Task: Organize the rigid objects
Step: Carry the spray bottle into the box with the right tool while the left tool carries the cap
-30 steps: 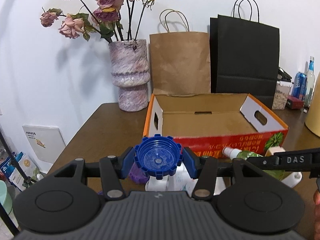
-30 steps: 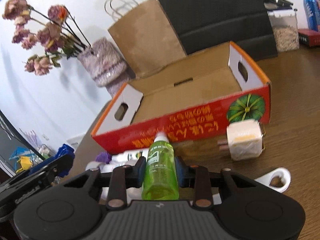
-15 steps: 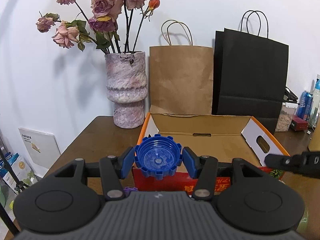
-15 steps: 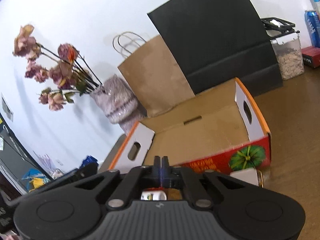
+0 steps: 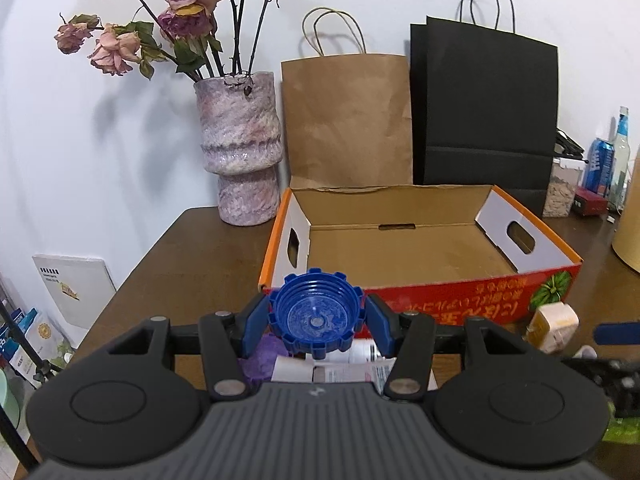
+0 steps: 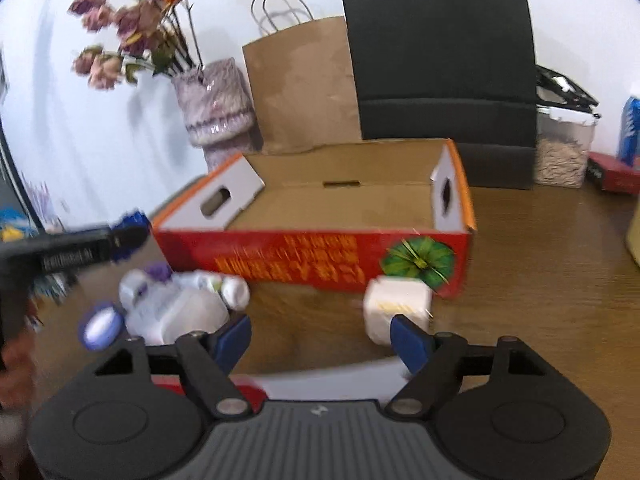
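My left gripper is shut on a blue ribbed screw cap, held in front of the near wall of an open red and orange cardboard box whose floor is bare. In the right wrist view the same box lies ahead. My right gripper has its jaws opening wide, with nothing between them. A white plug cube sits just beyond its right finger. White bottles lie in a heap to its left. The left gripper shows at the left edge.
A purple vase of dried roses, a brown paper bag and a black paper bag stand behind the box. Cans, a bottle and a clear container crowd the back right. A green object shows at the lower right.
The right gripper held a green spray bottle a second ago, then stood shut with nothing in it, and now its jaws are wide apart. The left gripper keeps the blue cap.
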